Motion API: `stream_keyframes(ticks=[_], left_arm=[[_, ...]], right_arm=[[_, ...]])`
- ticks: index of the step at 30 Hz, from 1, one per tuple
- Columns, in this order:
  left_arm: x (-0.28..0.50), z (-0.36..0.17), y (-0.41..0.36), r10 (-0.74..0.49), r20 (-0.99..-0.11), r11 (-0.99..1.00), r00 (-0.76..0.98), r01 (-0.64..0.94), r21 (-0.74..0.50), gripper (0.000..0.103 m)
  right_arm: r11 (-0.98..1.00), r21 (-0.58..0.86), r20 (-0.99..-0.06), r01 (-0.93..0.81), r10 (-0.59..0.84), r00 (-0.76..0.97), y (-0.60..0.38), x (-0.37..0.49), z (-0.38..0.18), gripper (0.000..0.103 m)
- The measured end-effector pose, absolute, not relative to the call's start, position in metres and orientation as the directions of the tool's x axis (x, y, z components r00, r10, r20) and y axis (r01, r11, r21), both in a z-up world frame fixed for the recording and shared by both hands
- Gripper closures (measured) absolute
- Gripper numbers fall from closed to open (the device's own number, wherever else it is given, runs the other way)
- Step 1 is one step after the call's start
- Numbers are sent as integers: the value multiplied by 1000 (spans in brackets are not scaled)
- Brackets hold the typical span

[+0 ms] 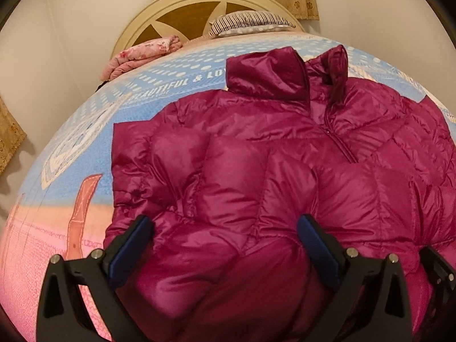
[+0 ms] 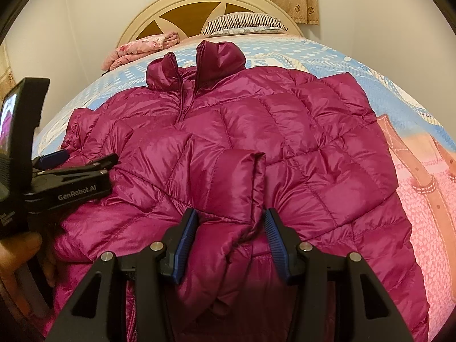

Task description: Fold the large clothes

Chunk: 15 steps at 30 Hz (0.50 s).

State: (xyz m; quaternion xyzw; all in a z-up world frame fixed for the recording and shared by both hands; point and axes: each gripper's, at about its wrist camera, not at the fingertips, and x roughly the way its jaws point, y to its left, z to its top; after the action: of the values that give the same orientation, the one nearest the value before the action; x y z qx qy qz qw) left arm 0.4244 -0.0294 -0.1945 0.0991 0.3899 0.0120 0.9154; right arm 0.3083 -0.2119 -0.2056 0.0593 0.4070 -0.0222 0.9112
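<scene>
A magenta quilted down jacket (image 1: 256, 154) lies front up on the bed, collar toward the headboard, zipper partly open. It fills the right wrist view (image 2: 285, 142) too. My left gripper (image 1: 225, 225) is open, its jaws wide over the jacket's folded-in left sleeve and lower body. My right gripper (image 2: 230, 219) has its blue pads either side of a sleeve cuff (image 2: 242, 176) folded across the jacket front; the jaws stand apart, with puffy fabric between them. The left gripper (image 2: 57, 159) also shows at the left of the right wrist view, held by a hand.
The bedspread (image 1: 85, 131) is blue and pink with printed lettering. A folded pink floral blanket (image 1: 139, 54) and a striped pillow (image 1: 250, 22) lie near the cream headboard (image 1: 176, 5). Curtains hang behind. Walls flank the bed.
</scene>
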Motion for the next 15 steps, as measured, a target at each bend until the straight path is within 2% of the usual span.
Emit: stream_keyframes(ticks=[5,10,15], left_arm=[[423,-195,-30,109,-703,978,703,49,201,0],[421,-195,-30,107,-697,979,709,47,198,0],[420,-195,-27,99,-697,981,710,46,186,0]], right_arm=[[996,66,-747,62,8,665,-205,302,-193,45],[999,28,-663,39,-10,748,-185,298,-149,45],[999,16,-690,32,-12,724,-178,323,-151,45]])
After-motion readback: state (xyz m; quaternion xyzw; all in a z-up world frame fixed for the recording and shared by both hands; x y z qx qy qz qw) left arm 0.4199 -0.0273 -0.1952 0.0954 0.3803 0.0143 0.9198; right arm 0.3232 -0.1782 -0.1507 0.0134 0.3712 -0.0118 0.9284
